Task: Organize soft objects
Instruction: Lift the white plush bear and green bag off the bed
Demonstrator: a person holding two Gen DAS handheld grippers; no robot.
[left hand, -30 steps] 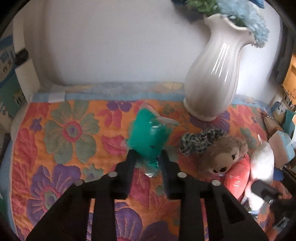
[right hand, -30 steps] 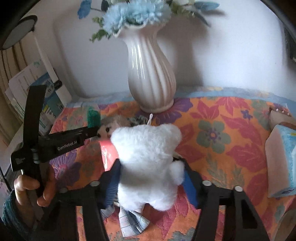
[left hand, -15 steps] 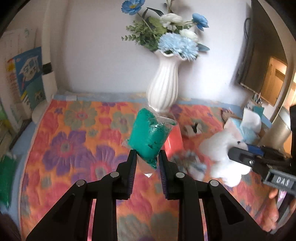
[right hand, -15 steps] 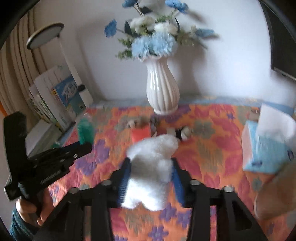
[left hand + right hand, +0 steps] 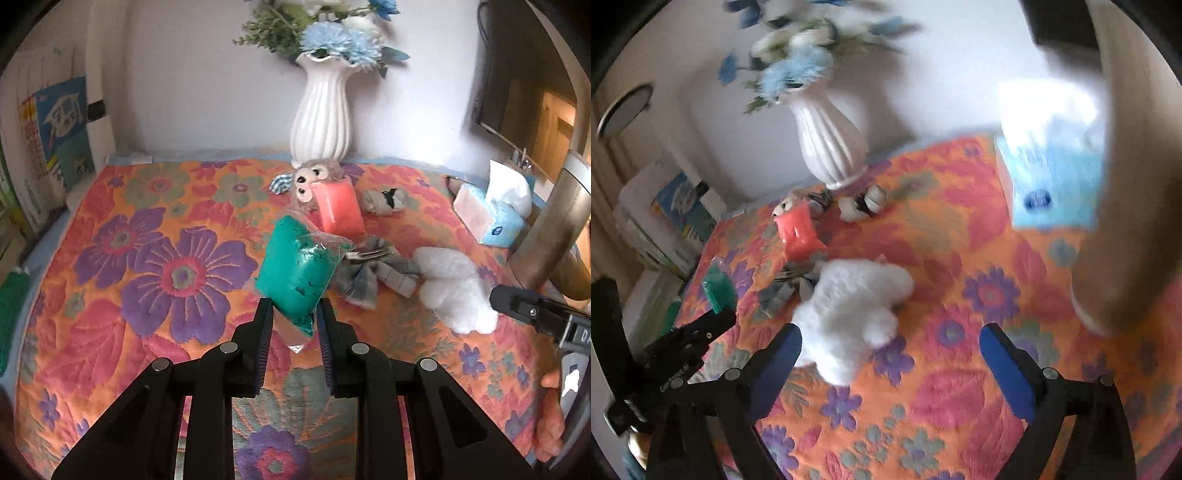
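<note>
My left gripper is shut on a teal soft pack in clear plastic, held above the floral cloth; it also shows in the right wrist view. My right gripper is open, and the white plush toy lies on the cloth by its left finger, free of the pads. The white plush also shows in the left wrist view. A brown plush, a coral pack, a checked cloth and a grey sock lie near the vase.
A white vase with blue flowers stands at the back. A blue tissue box sits at the right. A metal cylinder rises at the right edge. Books stand at the left.
My right gripper has opened and let the white plush drop onto the cloth. My left gripper keeps the teal pack and has drawn back and lower.
</note>
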